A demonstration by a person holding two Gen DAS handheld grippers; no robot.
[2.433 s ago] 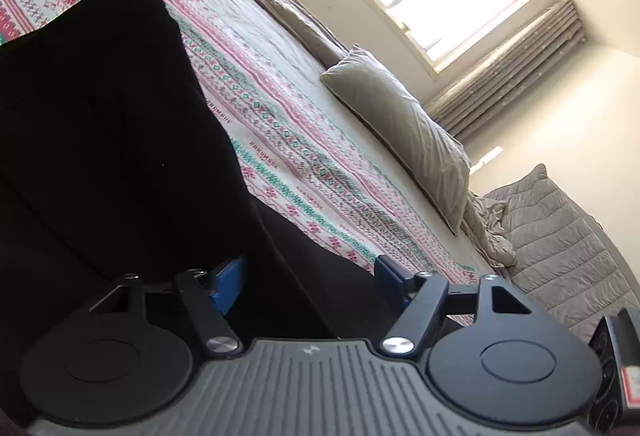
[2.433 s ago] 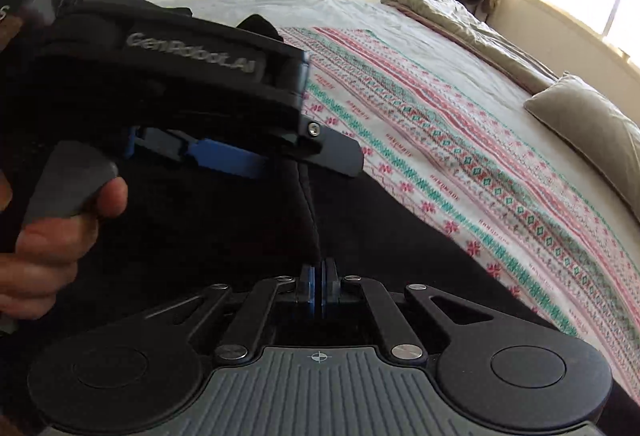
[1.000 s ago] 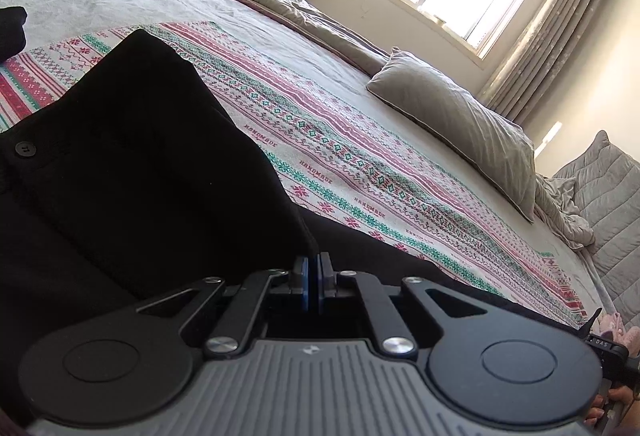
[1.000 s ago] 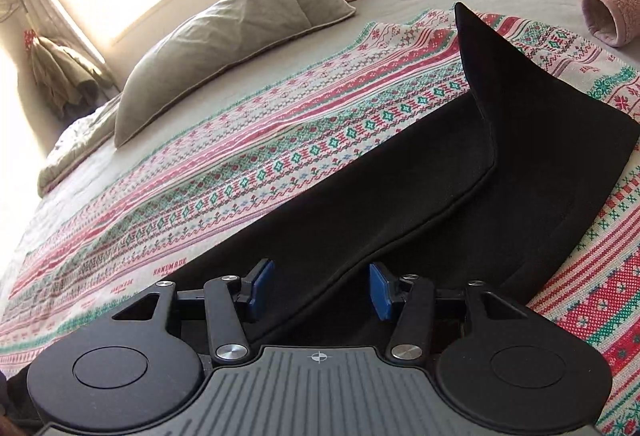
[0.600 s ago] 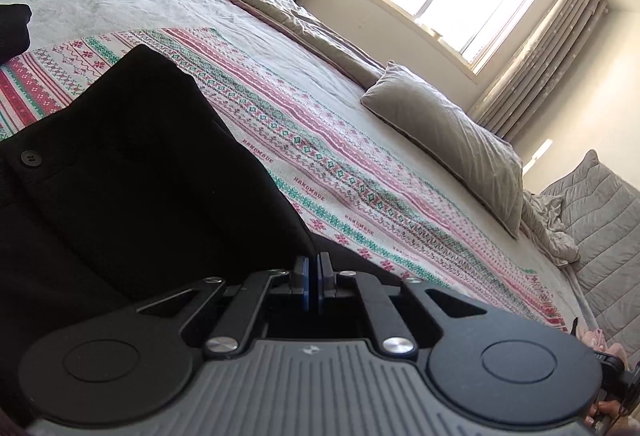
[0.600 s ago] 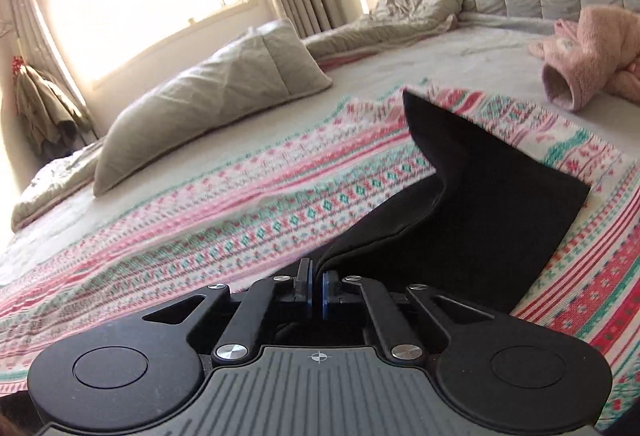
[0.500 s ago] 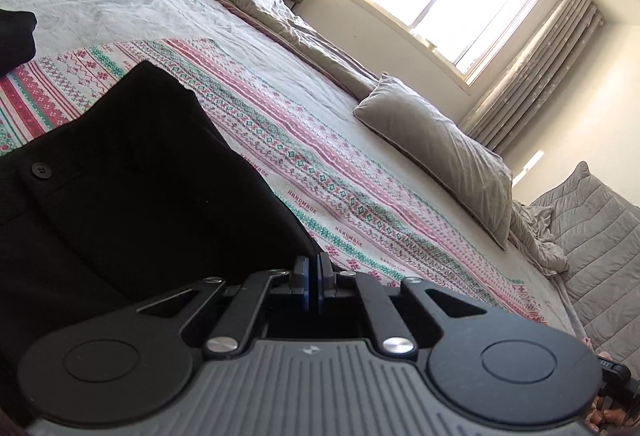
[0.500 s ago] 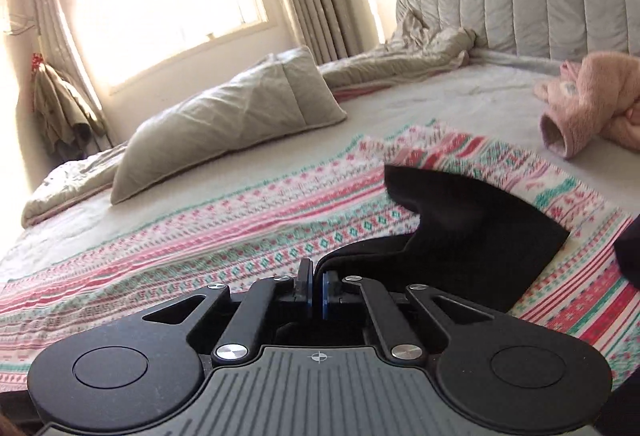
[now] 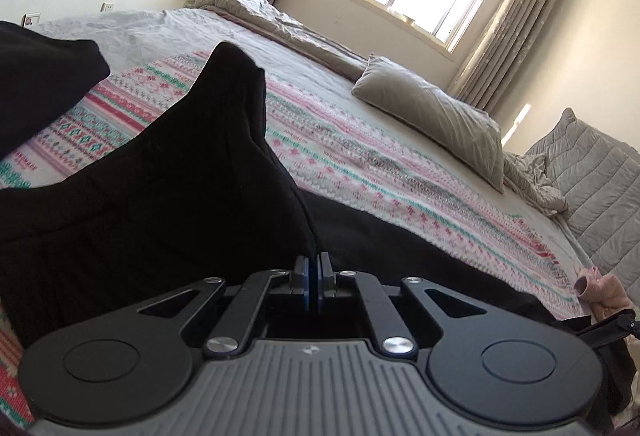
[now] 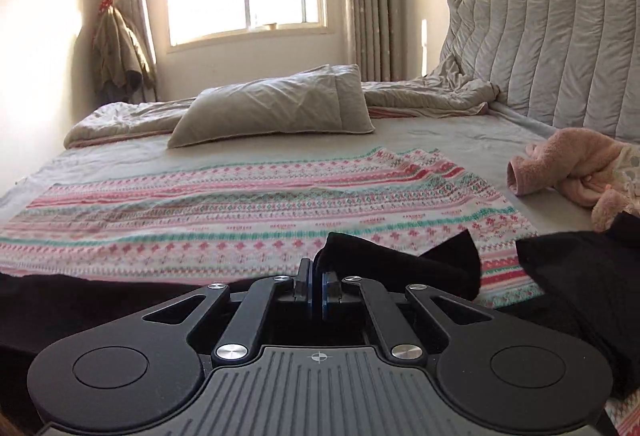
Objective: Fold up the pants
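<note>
Left gripper (image 9: 313, 278): I see it clenched on a raised fold of the black pants (image 9: 168, 196); cloth peaks left of my fingers
Right gripper (image 10: 316, 286): pinched tight on the pants' other end (image 10: 400, 264); that edge is lifted off the blanket
Pants: draped low across the striped blanket (image 10: 240, 196) at the near bed edge
Open room: bare blanket ahead to the pillow (image 10: 276, 104); pink plush toy (image 10: 580, 164) at my right

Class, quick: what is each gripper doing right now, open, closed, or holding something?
Left gripper: closed on the black pants.
Right gripper: closed on a fold of the black pants.
</note>
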